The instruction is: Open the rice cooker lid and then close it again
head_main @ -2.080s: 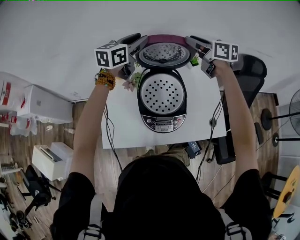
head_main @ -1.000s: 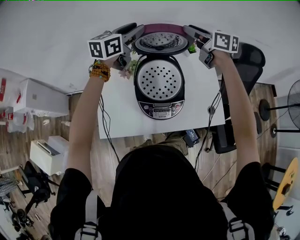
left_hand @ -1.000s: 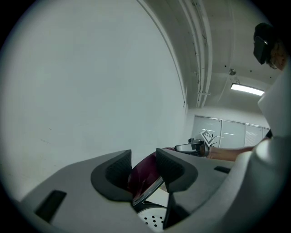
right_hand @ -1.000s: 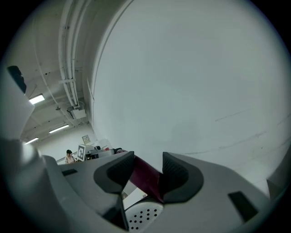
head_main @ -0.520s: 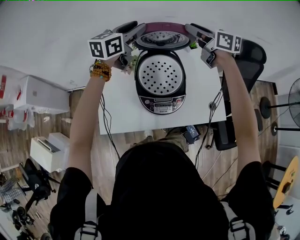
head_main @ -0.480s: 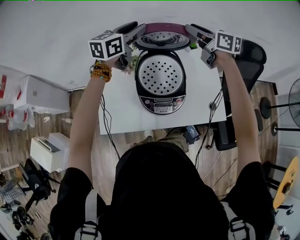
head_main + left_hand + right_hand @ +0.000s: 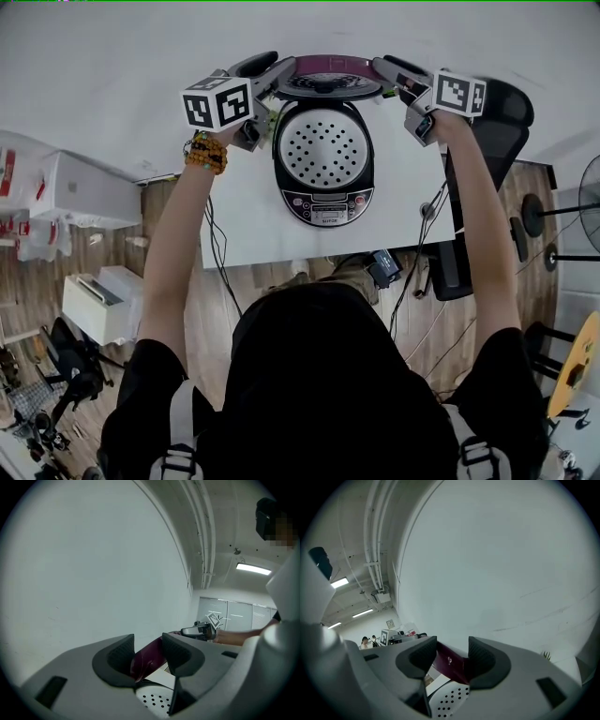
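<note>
Since two seconds ago the lid (image 7: 333, 73) has tipped further over toward the person, so less of its silver underside shows, and both arms have shifted a little with it. The white desk (image 7: 244, 225) stands against a pale wall over a wooden floor (image 7: 220, 319), with a black chair (image 7: 497, 159) at the right and white boxes (image 7: 80, 192) at the left. The rice cooker (image 7: 323, 192) sits near the desk's far edge. Its control panel faces the person and its hinge faces the wall, so its long axis runs from person to wall. The perforated plate (image 7: 323, 148) lies bare in its mouth. The left tongs (image 7: 279, 75) and right tongs (image 7: 386, 69) meet the lid at its two sides. Only the gripper views show the jaws. In each, the lid's maroon rim (image 7: 147, 658) (image 7: 452, 662) fills the gap from pad to pad, so both tongs are clamped on it, though their jaws have just been widening. The left gripper view also catches the right tongs across the lid, while the right gripper view shows ceiling pipes and people far off. The head view alone shows the desk, the floor and a bead bracelet (image 7: 206, 155).
</note>
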`<state>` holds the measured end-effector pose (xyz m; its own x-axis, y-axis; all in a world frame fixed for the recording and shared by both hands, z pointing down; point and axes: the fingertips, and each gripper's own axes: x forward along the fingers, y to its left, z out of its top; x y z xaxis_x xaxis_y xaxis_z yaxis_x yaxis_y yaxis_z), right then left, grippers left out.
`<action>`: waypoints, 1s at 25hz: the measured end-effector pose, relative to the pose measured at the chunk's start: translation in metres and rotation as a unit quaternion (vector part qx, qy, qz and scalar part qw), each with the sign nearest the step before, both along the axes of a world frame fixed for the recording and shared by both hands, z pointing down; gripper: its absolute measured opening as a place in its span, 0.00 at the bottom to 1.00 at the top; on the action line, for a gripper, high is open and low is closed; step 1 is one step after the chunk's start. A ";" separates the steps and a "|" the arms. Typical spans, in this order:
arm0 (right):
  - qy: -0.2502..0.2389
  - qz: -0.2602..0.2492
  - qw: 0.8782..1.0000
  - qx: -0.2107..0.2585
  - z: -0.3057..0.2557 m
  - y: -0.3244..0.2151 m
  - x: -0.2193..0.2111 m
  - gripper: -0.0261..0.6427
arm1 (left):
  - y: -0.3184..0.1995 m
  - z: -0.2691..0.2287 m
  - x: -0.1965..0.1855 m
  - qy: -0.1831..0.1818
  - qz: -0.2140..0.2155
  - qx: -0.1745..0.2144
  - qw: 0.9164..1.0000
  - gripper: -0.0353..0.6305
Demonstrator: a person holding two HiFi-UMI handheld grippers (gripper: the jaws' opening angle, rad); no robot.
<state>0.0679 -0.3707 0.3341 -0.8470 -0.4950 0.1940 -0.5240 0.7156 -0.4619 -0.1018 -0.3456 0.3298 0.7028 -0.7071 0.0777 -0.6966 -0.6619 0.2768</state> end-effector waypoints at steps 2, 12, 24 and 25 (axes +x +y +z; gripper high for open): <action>0.002 -0.002 1.000 -0.003 0.001 0.004 0.000 0.35 | 0.004 0.001 0.000 -0.003 0.001 0.001 1.000 0.31; 0.008 0.001 1.000 0.006 0.009 0.030 0.002 0.36 | 0.030 0.009 0.004 -0.013 -0.008 0.023 1.000 0.32; 0.007 -0.014 1.000 0.024 0.025 0.063 0.006 0.36 | 0.063 0.027 0.009 -0.021 -0.015 0.033 0.999 0.34; 0.008 -0.013 1.000 0.023 0.027 0.066 0.006 0.36 | 0.066 0.028 0.009 -0.021 -0.016 0.033 0.999 0.34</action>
<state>0.0739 -0.3050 0.3612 -0.8571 -0.4806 0.1858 -0.5114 0.7495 -0.4204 -0.0928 -0.2796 0.3581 0.6774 -0.7333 0.0592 -0.7273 -0.6555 0.2032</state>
